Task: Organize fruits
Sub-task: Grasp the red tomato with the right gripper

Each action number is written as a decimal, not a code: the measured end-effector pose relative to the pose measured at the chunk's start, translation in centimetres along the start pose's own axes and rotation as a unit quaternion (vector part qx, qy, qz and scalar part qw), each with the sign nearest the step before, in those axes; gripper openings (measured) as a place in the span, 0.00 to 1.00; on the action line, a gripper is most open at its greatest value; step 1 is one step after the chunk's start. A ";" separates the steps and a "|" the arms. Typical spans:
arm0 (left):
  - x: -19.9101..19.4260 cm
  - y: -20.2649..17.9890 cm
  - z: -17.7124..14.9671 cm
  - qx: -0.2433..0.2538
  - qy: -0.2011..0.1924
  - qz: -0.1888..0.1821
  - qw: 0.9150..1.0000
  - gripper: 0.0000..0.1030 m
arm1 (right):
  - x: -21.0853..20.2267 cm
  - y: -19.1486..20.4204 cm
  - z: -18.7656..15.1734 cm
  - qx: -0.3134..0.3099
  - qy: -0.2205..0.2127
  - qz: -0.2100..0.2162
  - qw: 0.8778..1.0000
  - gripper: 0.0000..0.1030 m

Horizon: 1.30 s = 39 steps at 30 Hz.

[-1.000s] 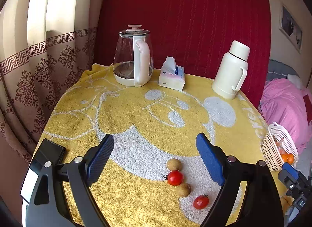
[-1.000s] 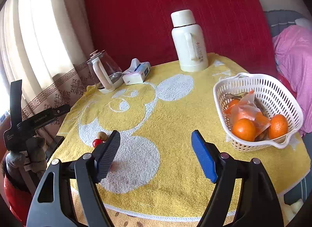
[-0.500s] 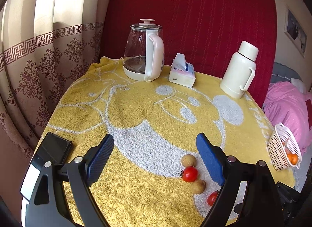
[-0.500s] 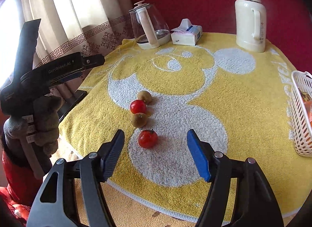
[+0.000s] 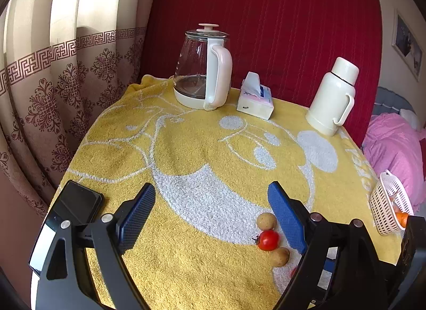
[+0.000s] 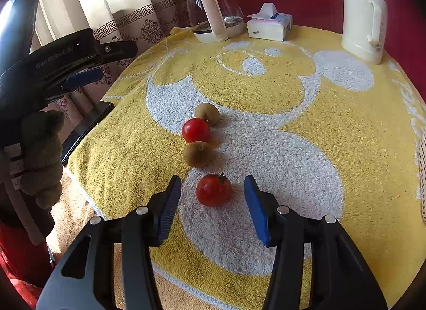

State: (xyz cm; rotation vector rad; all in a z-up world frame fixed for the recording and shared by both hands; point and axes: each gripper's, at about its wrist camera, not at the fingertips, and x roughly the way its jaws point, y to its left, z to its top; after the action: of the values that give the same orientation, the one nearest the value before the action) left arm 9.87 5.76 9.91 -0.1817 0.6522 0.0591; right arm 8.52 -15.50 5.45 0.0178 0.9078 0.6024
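Since a second ago, right gripper [image 6: 211, 198] has swung down over the nearest tomato [image 6: 213, 190], its jaws closing around but not touching it. At left, left gripper [image 6: 80, 70], printed "Gen Robot.AI", stays spread wide above yellow towel [image 6: 332, 112].

Towel [image 6: 332, 123] under both grippers is fuzzy terry cloth, matt, kinda nubby; tomato [image 6: 213, 190] btwn the right gripper [image 6: 213, 203] pads is smooth w/ a dull shine; the 2 brown fruits [image 6: 198, 154] just past it look rough & matt; right gripper arms are matt black plastic w/ shiny metal pins, pads [image 6: 254, 208] ribbed blue rubber-ish; far end: clear glossy glass kettle [image 5: 202, 70], smooth cream plastic flask [image 5: 331, 99]; phone [image 5: 74, 208] left of the left gripper has a glossy screen.
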 end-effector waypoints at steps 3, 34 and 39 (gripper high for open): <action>0.2 -0.1 -0.1 0.001 0.004 0.000 1.000 0.83 | 0.5 0.2 0.1 -0.004 0.007 -0.003 1.000 0.43; 2.7 -5.5 -4.2 0.072 0.055 -0.022 0.996 0.82 | -2.4 -2.8 -2.0 0.017 -0.015 -0.045 0.999 0.29; 3.6 -6.7 -5.5 0.085 0.076 -0.032 0.993 0.77 | -2.9 -3.6 -2.6 0.025 -0.015 -0.047 0.998 0.29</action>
State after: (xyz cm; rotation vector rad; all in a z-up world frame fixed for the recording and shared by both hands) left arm 10.21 -1.82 4.45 -0.0430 0.7998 -0.0736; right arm 7.00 -20.53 5.00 0.0291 0.8891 0.4901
